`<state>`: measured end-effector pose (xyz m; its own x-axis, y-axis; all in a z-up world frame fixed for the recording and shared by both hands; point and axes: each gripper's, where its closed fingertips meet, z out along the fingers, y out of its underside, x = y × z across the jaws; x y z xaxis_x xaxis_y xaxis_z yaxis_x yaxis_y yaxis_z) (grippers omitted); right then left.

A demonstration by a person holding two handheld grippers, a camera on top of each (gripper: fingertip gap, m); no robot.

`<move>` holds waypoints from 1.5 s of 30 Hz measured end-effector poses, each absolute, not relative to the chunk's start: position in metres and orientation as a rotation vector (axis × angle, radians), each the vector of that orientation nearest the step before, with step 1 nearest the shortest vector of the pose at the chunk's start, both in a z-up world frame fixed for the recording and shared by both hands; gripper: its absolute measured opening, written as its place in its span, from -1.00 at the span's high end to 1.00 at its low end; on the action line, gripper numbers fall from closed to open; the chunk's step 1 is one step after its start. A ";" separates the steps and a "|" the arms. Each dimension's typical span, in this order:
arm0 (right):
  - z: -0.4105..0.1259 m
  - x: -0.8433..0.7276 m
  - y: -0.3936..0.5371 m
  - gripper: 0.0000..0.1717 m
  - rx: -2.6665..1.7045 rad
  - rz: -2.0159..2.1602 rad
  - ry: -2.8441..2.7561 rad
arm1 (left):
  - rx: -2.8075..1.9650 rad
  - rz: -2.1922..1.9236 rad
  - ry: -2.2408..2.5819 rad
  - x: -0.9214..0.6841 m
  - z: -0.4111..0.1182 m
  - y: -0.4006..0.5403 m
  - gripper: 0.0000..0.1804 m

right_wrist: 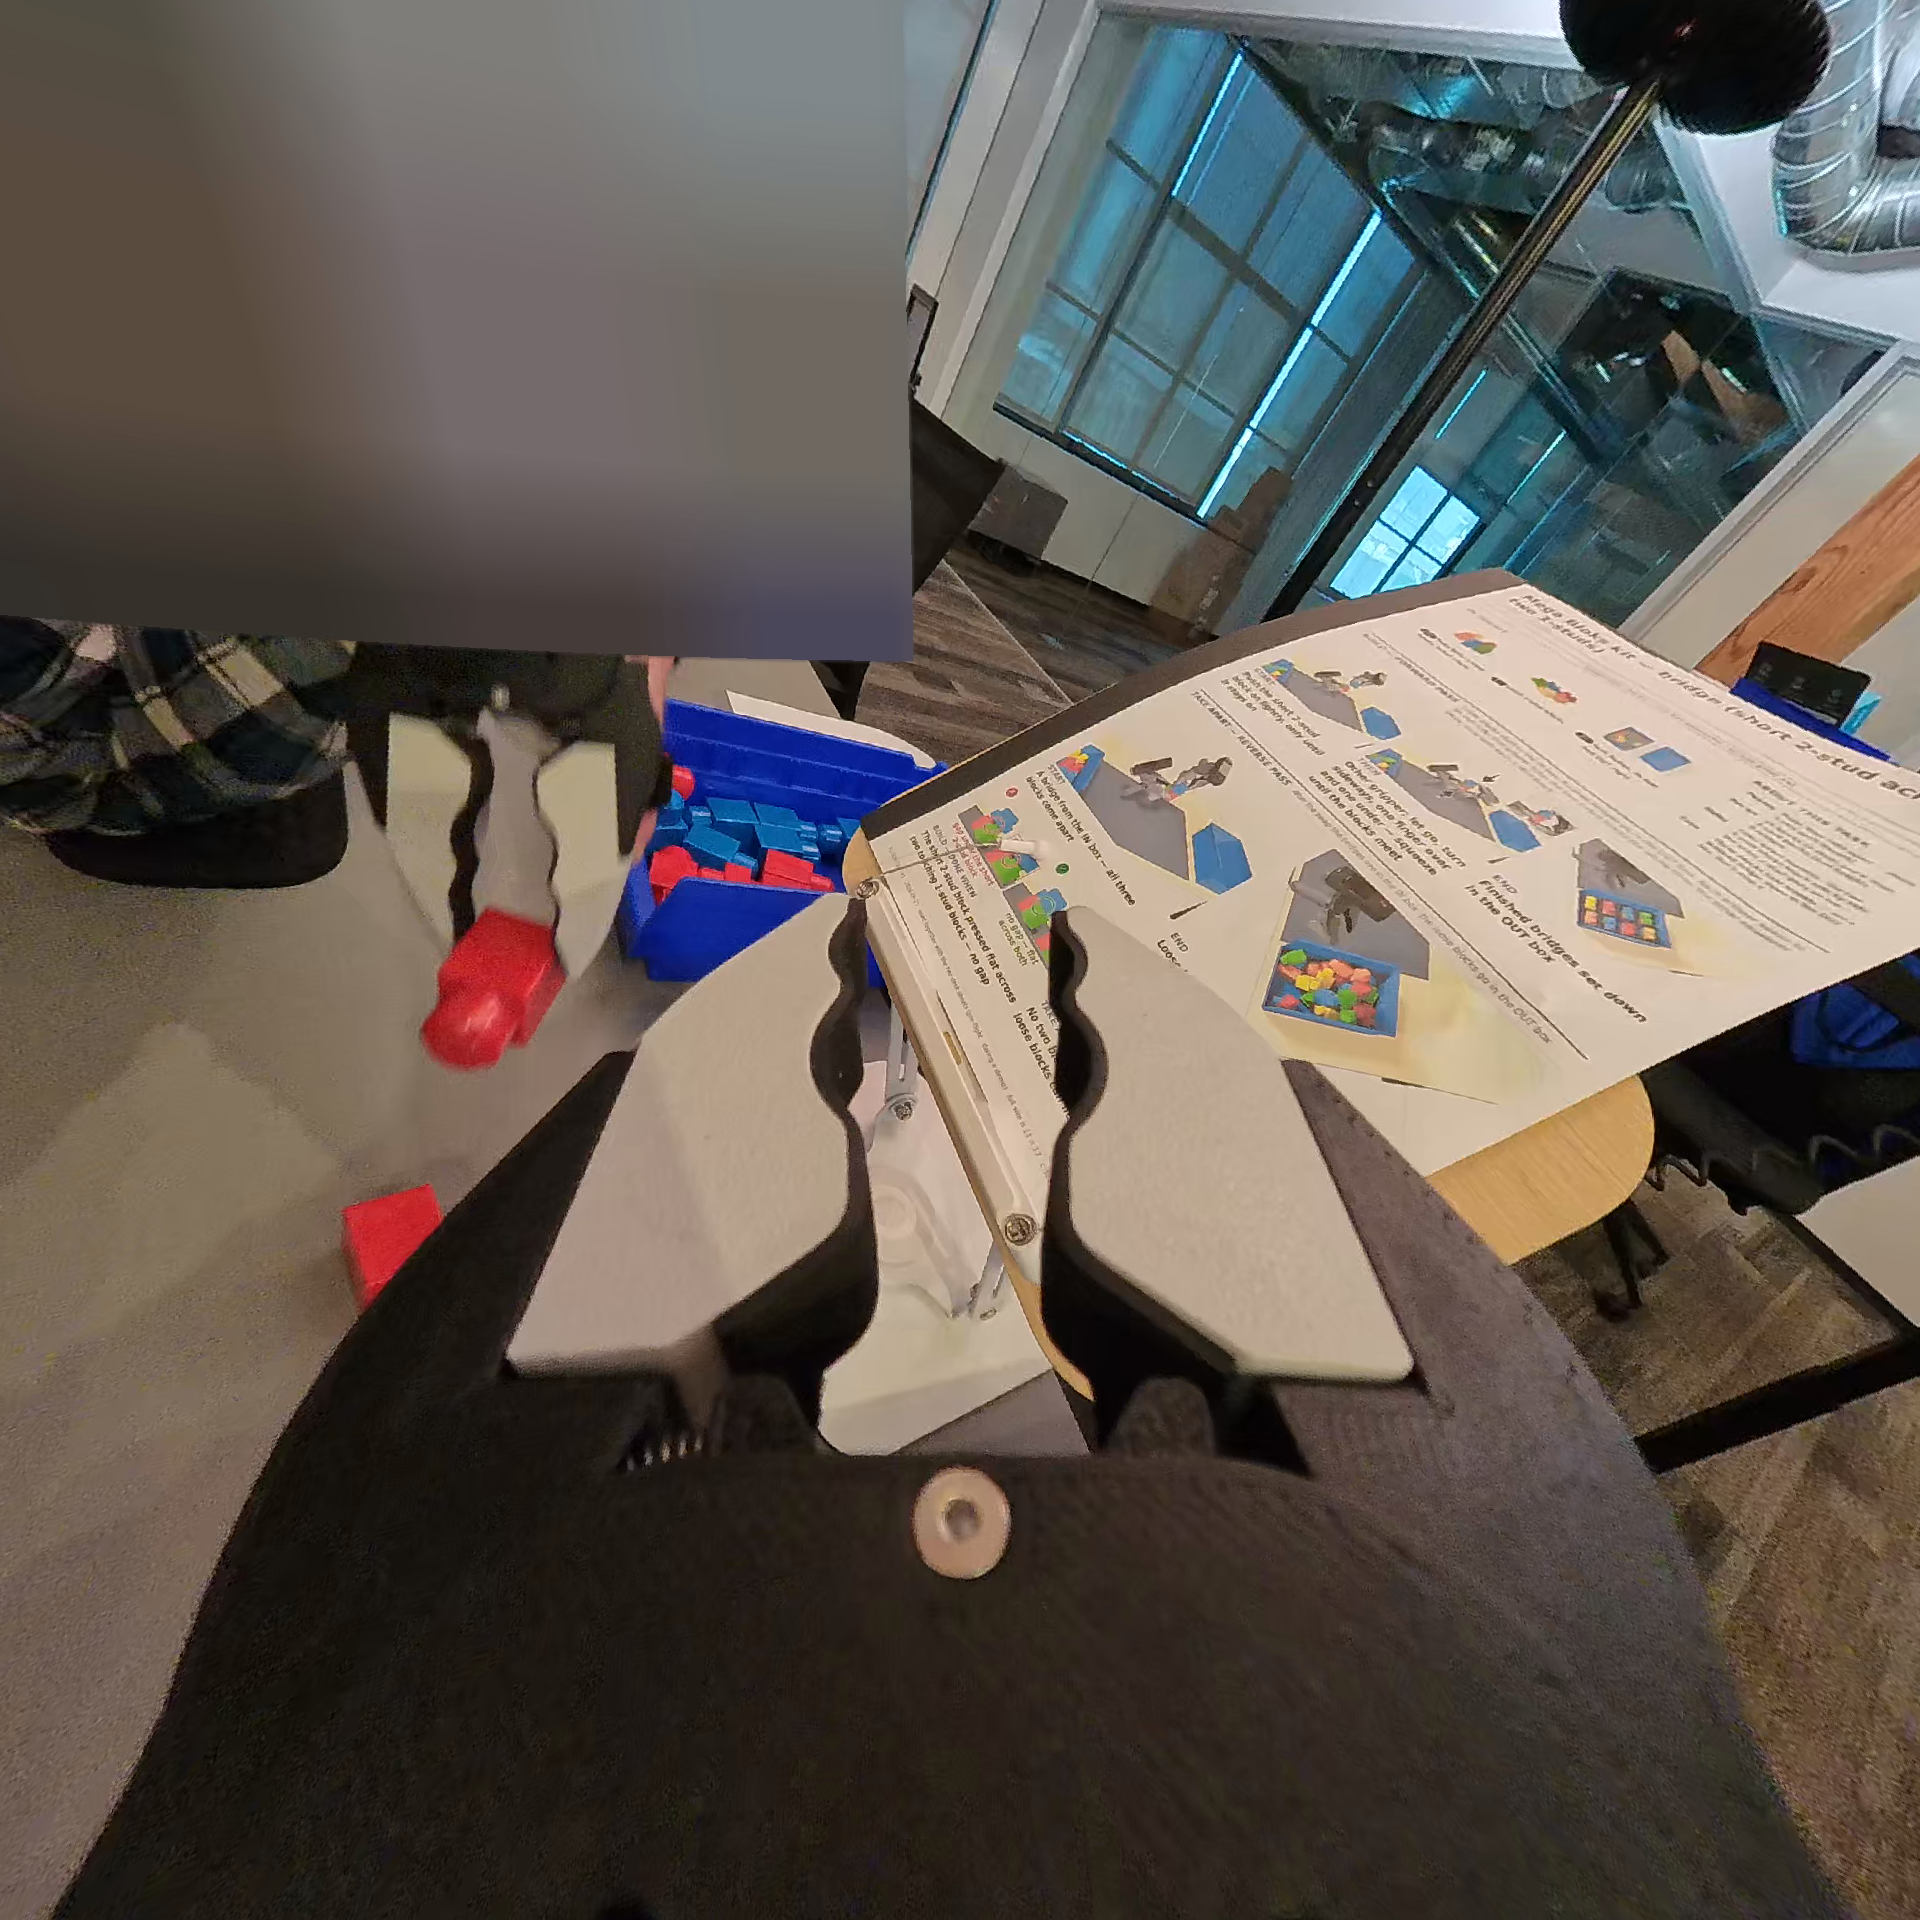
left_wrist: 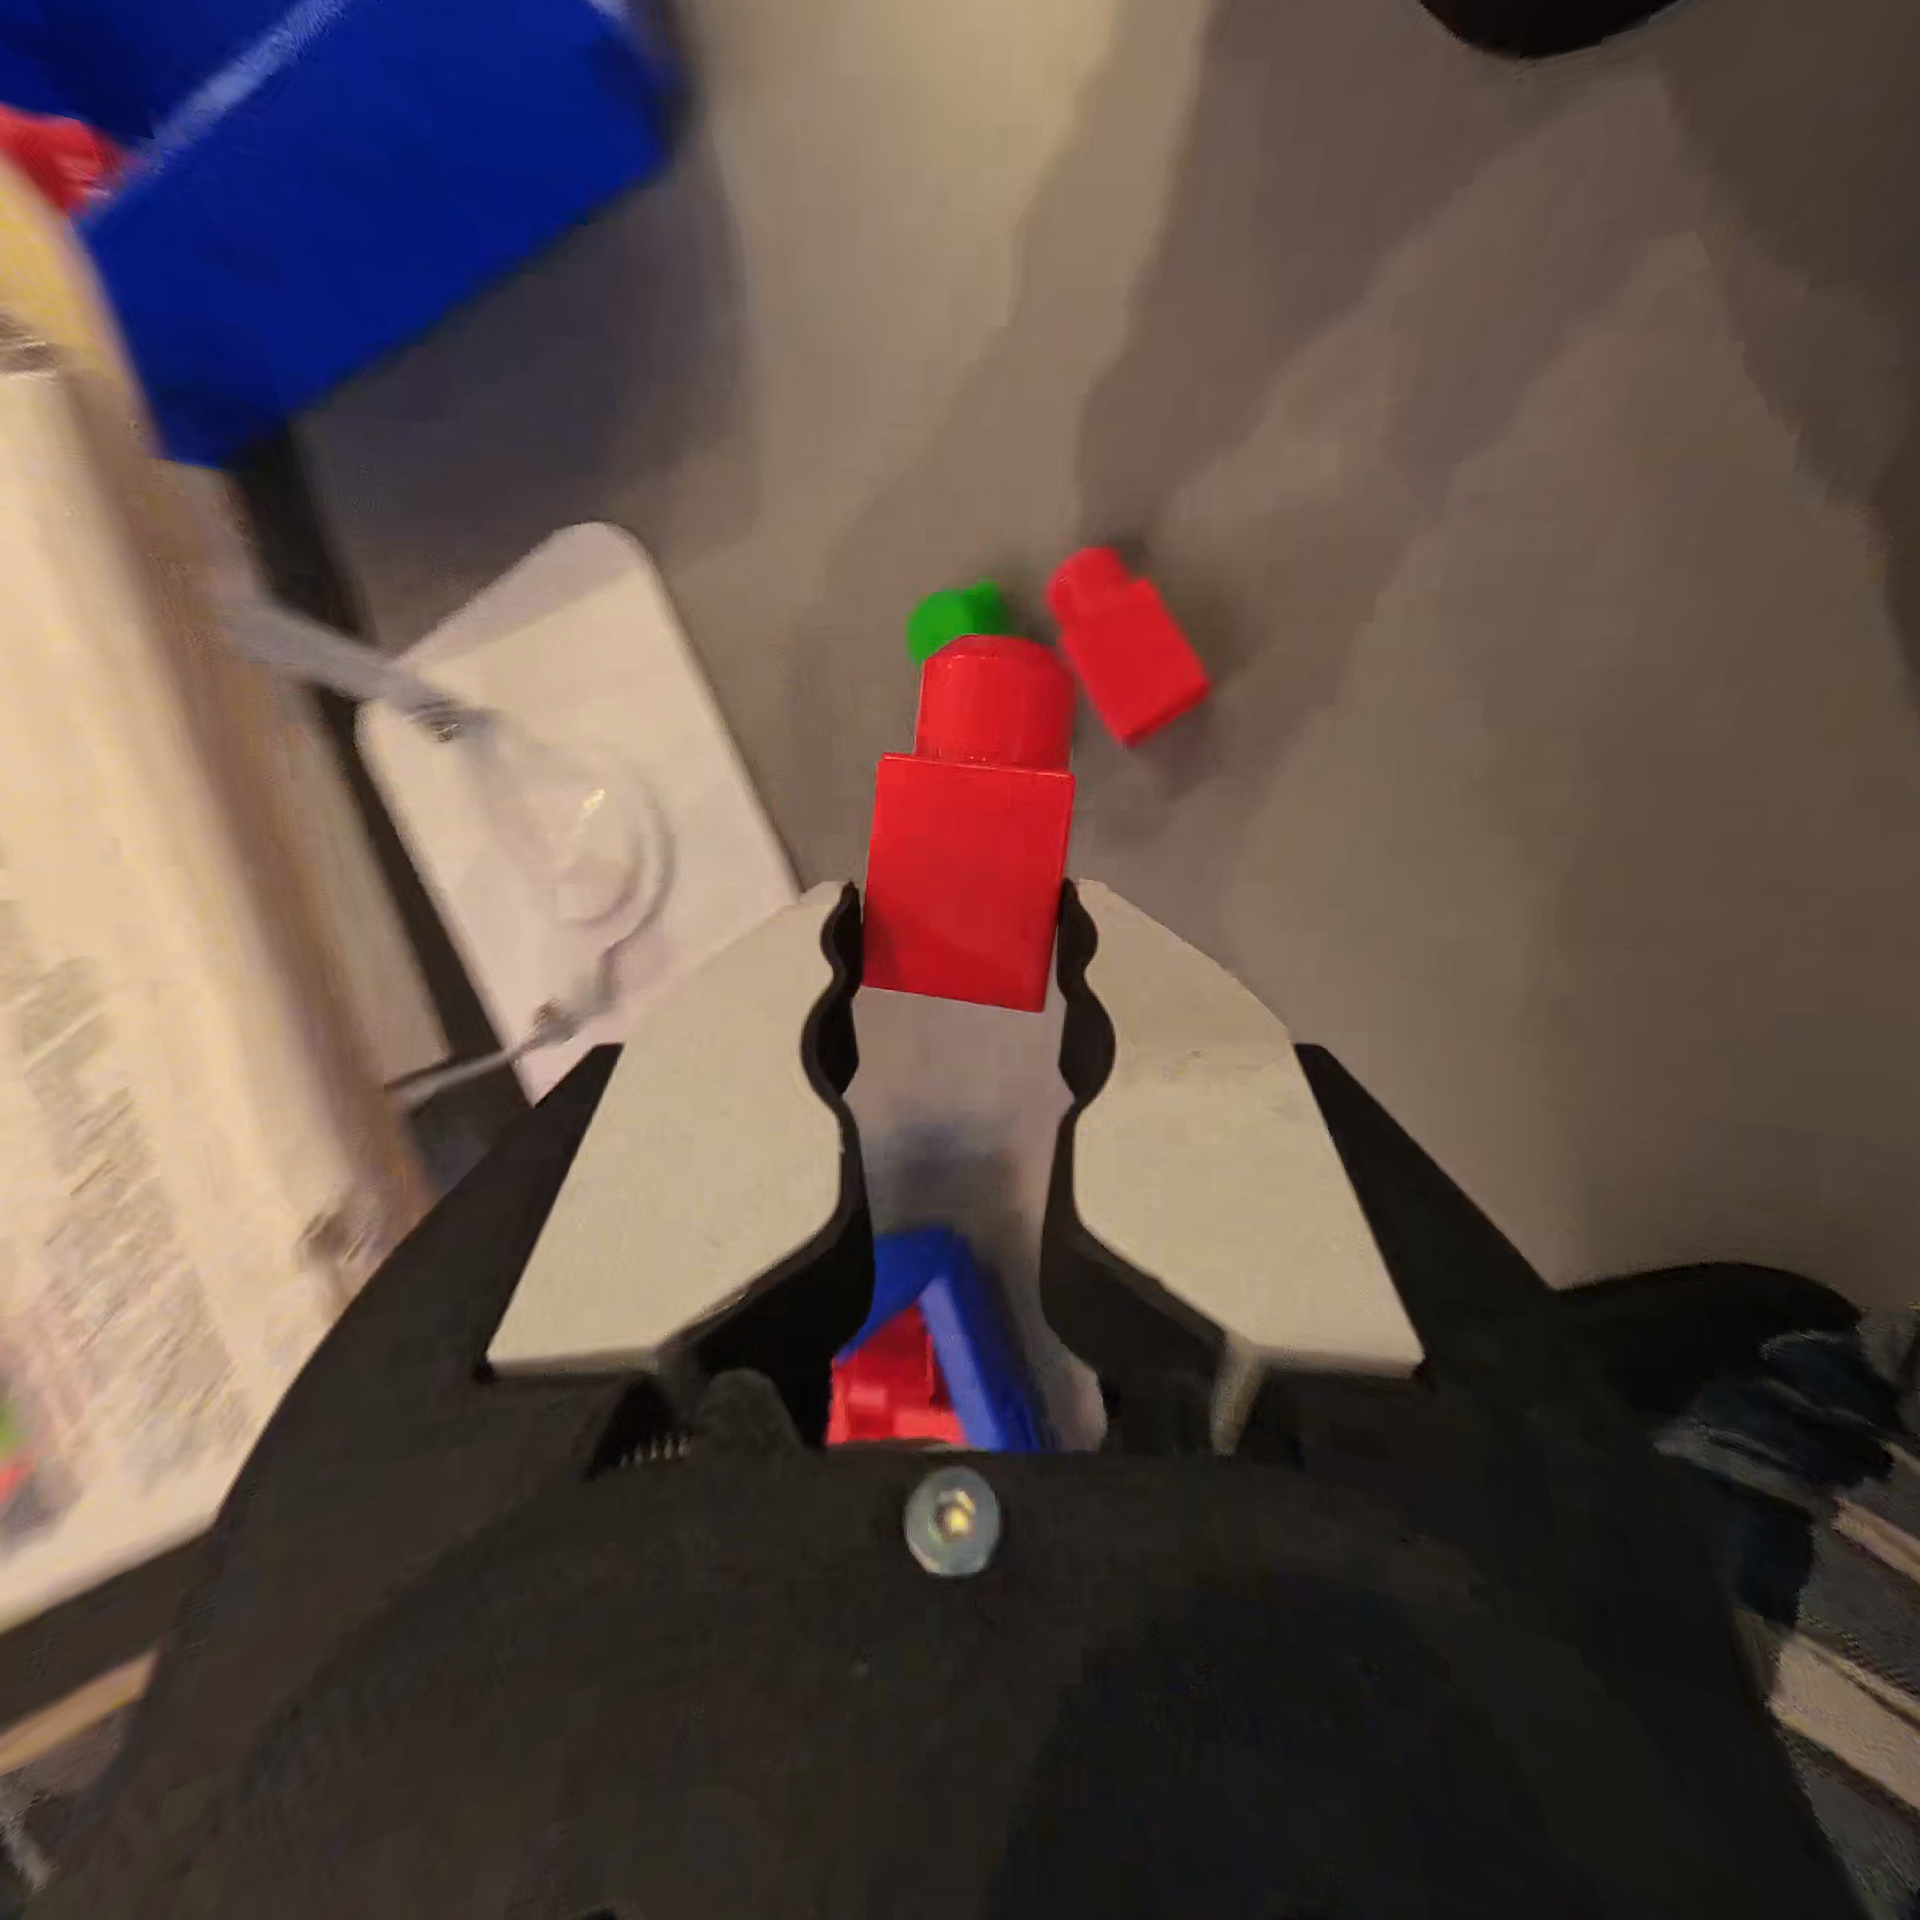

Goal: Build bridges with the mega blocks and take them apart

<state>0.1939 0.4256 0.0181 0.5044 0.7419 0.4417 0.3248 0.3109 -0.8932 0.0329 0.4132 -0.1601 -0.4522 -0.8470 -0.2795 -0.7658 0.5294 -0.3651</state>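
My left gripper [left_wrist: 961,940] is shut on a red one-stud block [left_wrist: 971,852]; both pads press its sides, stud pointing away from me, above the grey table [left_wrist: 1455,727]. Beyond it on the table lie a second red block [left_wrist: 1127,649] and a green block [left_wrist: 951,618], partly hidden behind the held block. In the right wrist view the left gripper [right_wrist: 520,935] carries the same red block [right_wrist: 488,987] above the table. My right gripper [right_wrist: 951,945] is open and holds nothing, raised near the instruction sheet [right_wrist: 1455,831]. A loose red block [right_wrist: 390,1236] lies on the table by its left finger.
A blue bin [right_wrist: 727,935] of red and blue blocks stands behind the left gripper; it also shows in the left wrist view [left_wrist: 343,208]. The instruction sheet rests on a tilted wooden board with a white stand [left_wrist: 582,790]. A person in a plaid sleeve [right_wrist: 156,727] stands at the far side. There is about 25 cm between the tips of the two grippers.
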 end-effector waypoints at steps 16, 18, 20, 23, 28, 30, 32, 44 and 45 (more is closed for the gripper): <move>0.026 0.205 0.419 0.61 -1.257 0.354 -1.045 | -1.773 -0.247 2.630 0.022 -0.284 0.427 0.61; 0.026 0.205 0.418 0.61 -1.257 0.353 -1.047 | -1.781 -0.262 2.641 0.021 -0.287 0.426 0.52; 0.026 0.206 0.418 0.61 -1.258 0.352 -1.047 | -1.818 -0.225 2.634 0.017 -0.291 0.429 0.51; 0.026 0.208 0.418 0.61 -1.259 0.351 -1.041 | -1.830 -0.261 2.630 0.019 -0.291 0.427 0.59; 0.027 0.209 0.417 0.61 -1.256 0.346 -1.040 | -1.818 -0.242 2.648 0.021 -0.293 0.424 0.61; 0.027 0.210 0.417 0.61 -1.256 0.346 -1.040 | -1.809 -0.255 2.606 0.031 -0.292 0.426 0.61; 0.027 0.210 0.417 0.61 -1.257 0.346 -1.039 | -1.834 -0.293 2.553 0.043 -0.292 0.426 0.61; 0.029 0.211 0.416 0.61 -1.252 0.343 -1.036 | -1.877 -0.481 2.387 0.077 -0.283 0.418 0.38; 0.030 0.212 0.415 0.61 -1.251 0.342 -1.034 | -1.879 -0.490 2.373 0.076 -0.279 0.421 0.38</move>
